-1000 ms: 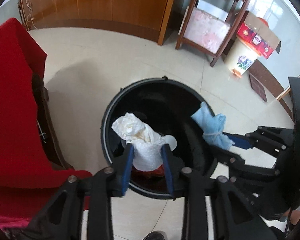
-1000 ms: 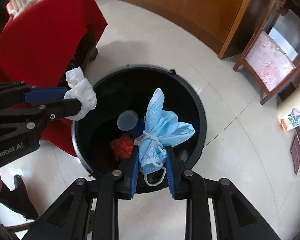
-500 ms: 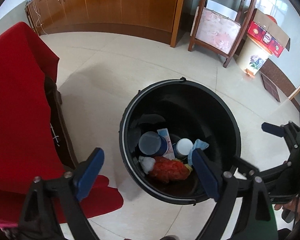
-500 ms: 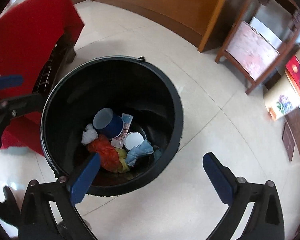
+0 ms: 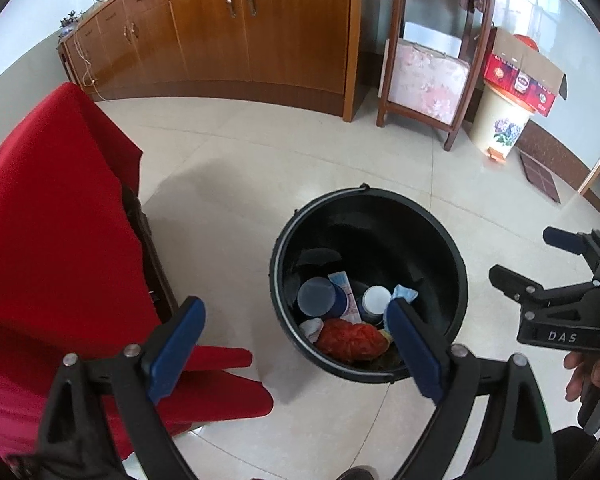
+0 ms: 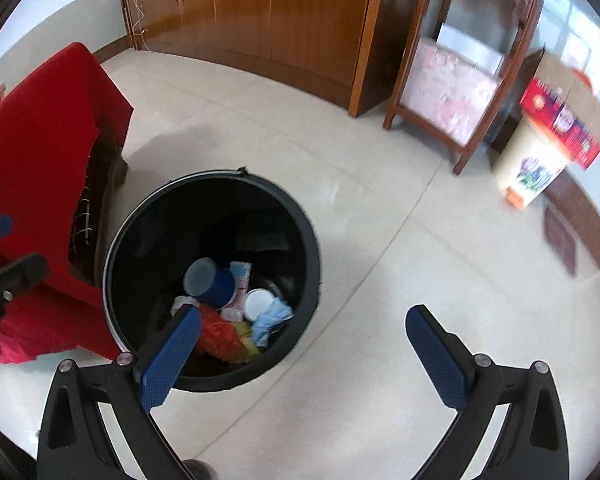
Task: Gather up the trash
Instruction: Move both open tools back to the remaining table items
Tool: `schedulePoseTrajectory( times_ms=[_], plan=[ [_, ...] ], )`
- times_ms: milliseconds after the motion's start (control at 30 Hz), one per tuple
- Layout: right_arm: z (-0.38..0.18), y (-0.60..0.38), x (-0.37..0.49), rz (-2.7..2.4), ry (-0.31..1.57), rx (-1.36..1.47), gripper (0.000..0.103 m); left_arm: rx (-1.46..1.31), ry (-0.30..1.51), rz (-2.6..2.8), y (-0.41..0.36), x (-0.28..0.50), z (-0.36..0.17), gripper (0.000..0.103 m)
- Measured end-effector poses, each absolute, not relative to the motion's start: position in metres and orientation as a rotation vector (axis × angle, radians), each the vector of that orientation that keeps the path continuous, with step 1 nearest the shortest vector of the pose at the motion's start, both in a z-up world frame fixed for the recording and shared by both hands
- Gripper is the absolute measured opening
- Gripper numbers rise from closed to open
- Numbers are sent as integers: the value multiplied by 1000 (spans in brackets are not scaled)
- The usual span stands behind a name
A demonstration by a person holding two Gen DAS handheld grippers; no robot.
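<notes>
The black trash bin (image 5: pixel 440 240) stands on the tiled floor (image 5: pixel 240 168), below and ahead of both pairs of tongs. In the left wrist view the left tongs (image 5: pixel 296 344) are spread wide, their jaws opening with nothing between the blue pads; the bin sits just beyond them, nearer the right-hand pad, which overlaps the bin's near rim. The right tongs (image 6: pixel 304 354) are likewise fully released and empty; in their own view the bin lies ahead and off toward the left pad, whose tip covers part of the rim. In the left wrist view the right tongs (image 5: pixel 536 258) hang well to the right of the bin, gripped from below by a hand (image 5: pixel 588 372).

All the trash lies at the bottom of the bin, apart from both tongs. Counted there: one blue cup (image 6: pixel 210 284) on its side, one white round lid or cup (image 6: pixel 258 304), one crumpled pale-blue face mask (image 6: pixel 270 320), one white crumpled tissue (image 5: pixel 312 326), one red-orange wad (image 5: pixel 350 338), one flat light-blue and pink packet (image 5: pixel 348 294), and a bit of yellow (image 6: pixel 246 344) beside the red wad.

To the left of both tongs is one piece of furniture draped in a red cloth (image 5: pixel 48 220). Farther ahead stand one long wooden cabinet (image 5: pixel 260 28), one wooden chair (image 5: pixel 428 76) with a pink cushion, one cream flowered pedal bin (image 5: pixel 500 124), and one open cardboard box (image 5: pixel 524 72) on top of it.
</notes>
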State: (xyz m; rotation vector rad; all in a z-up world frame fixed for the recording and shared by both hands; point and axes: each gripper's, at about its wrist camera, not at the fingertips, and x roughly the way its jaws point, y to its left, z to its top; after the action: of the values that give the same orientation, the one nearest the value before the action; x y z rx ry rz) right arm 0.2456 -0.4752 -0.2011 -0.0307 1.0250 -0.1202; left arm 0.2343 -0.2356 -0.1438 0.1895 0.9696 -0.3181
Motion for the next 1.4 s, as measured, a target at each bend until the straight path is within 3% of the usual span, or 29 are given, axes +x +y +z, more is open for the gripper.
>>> schedulePoseTrajectory(
  times_ms=[200,500,1400],
  plan=[
    [-178,-472,236,-148,978,-45,103,179,930,-314,-225,219,-121,102],
    [-127,-433,214,-149,849,-116,103,157,845,-288,-187,195,-81,103],
    [-34,-163,231,274,678,-153,103,-175,692,270,104,131,-39,102]
  ],
)
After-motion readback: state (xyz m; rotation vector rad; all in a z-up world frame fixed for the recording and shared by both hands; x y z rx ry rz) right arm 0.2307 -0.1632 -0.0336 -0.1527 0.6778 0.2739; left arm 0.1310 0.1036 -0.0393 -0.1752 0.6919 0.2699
